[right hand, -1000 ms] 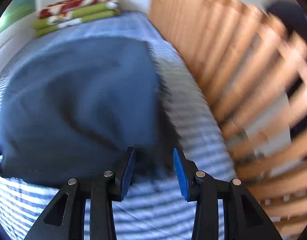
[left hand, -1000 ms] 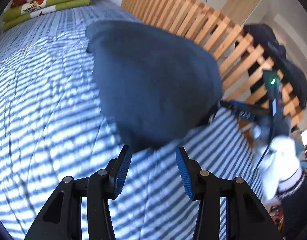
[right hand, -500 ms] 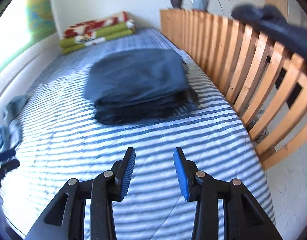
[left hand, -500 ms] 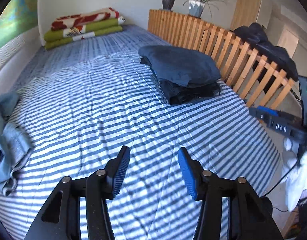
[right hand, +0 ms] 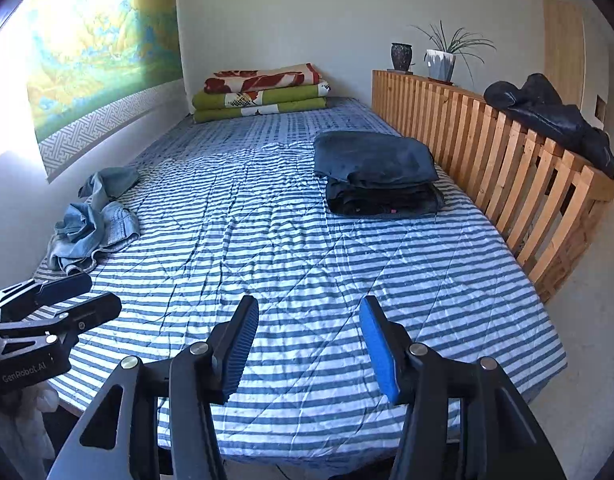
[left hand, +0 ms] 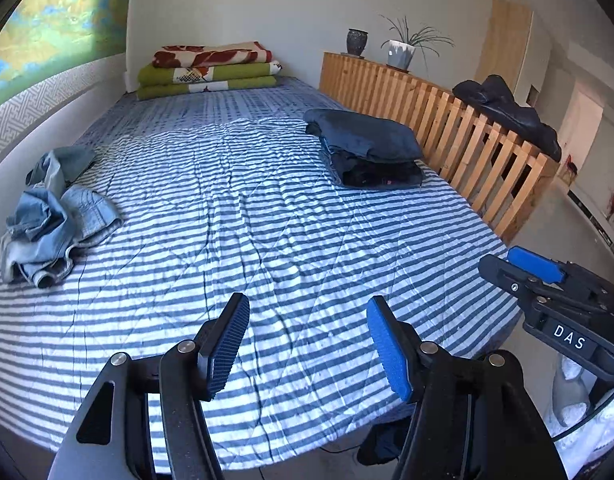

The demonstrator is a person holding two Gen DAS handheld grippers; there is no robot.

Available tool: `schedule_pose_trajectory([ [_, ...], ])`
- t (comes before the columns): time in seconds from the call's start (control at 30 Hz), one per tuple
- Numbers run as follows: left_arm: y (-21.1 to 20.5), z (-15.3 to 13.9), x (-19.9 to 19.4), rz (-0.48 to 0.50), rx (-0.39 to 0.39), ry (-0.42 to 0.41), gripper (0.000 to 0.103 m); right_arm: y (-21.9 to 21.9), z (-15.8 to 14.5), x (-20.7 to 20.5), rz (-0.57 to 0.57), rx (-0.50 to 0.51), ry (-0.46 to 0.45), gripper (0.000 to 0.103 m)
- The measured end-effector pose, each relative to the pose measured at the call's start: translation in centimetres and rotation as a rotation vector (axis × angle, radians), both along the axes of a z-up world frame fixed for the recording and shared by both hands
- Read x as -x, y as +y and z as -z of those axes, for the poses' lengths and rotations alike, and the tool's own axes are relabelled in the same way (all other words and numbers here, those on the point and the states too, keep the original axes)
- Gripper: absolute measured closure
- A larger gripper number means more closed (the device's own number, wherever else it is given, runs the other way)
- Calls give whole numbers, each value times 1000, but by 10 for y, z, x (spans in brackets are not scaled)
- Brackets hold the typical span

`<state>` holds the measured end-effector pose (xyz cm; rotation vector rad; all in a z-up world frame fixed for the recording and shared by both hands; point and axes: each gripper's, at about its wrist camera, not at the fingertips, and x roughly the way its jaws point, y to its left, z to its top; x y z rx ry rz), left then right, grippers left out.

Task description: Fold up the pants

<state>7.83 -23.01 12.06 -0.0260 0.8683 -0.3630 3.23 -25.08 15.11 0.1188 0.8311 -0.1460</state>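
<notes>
Jeans (left hand: 55, 220) are lying crumpled at the bed's (left hand: 307, 248) left edge by the wall, well apart from the left gripper (left hand: 307, 344), whose jaws have just been widening with nothing between them. From the right view, the jeans (right hand: 93, 232) are sitting far left of the right gripper (right hand: 309, 344), likewise spreading and empty; the left gripper is hovering nearer. Folded pants (right hand: 379, 172) are stacked beside the rail (right hand: 507, 168).

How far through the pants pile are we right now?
Done: folded dark pants lie stacked by the wooden rail. In hand: nothing; the left tool and right tool are open, jaws just widened. Left: crumpled light jeans near the wall.
</notes>
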Motion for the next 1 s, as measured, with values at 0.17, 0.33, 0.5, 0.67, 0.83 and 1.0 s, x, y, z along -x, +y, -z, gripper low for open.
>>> schedule_pose_trajectory([
  [0.17,9,16,42,-23,-23,14,36,22,19,25,23,-3,25,54],
  [0.33,11,24,64,-18,-34,32,32,29,29,40,44,-25,48,54],
  [0.5,18,21,68,-31,-41,26,31,36,32,44,51,8,55,54],
  [0.67,27,17,59,-56,-20,27,23,43,30,40,40,46,50,54],
  [0.83,31,20,49,-62,-27,43,23,47,30,35,38,55,50,54],
  [1.0,31,24,41,-66,-25,64,22,48,37,28,30,44,68,54],
])
